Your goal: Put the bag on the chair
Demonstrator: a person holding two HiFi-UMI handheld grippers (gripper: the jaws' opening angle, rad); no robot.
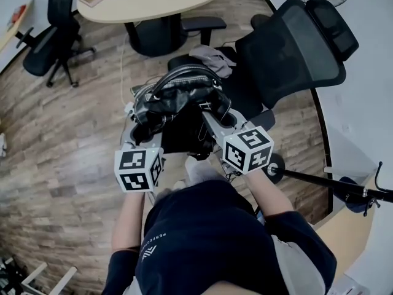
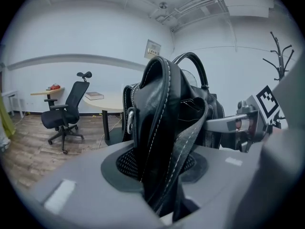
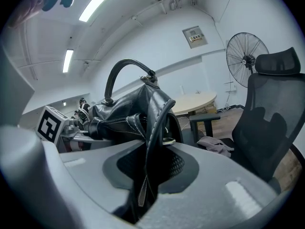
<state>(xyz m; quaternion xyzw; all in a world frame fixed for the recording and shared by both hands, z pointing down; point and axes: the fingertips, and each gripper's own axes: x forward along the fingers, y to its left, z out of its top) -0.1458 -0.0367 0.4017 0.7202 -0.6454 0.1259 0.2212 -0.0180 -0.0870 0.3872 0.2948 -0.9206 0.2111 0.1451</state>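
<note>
Dark shirt (image 1: pixel 202 238) on the person filled the bottom of the head view, closest of all. Past it stood a big black chair (image 1: pixel 288 48) with a net back and a headrest. A shiny black bag (image 1: pixel 178 97) with a round handle hung in the air just in front of the chair's seat, held up between the two tools. The left tool (image 2: pixel 162 175) was squeezed tight on one end of the bag, pinching its leather and a strap. The right tool (image 3: pixel 147 175) was squeezed on the other end, pinching a fold. A small grey cloth (image 1: pixel 212 59) lay on the chair's seat, just behind the bag.
</note>
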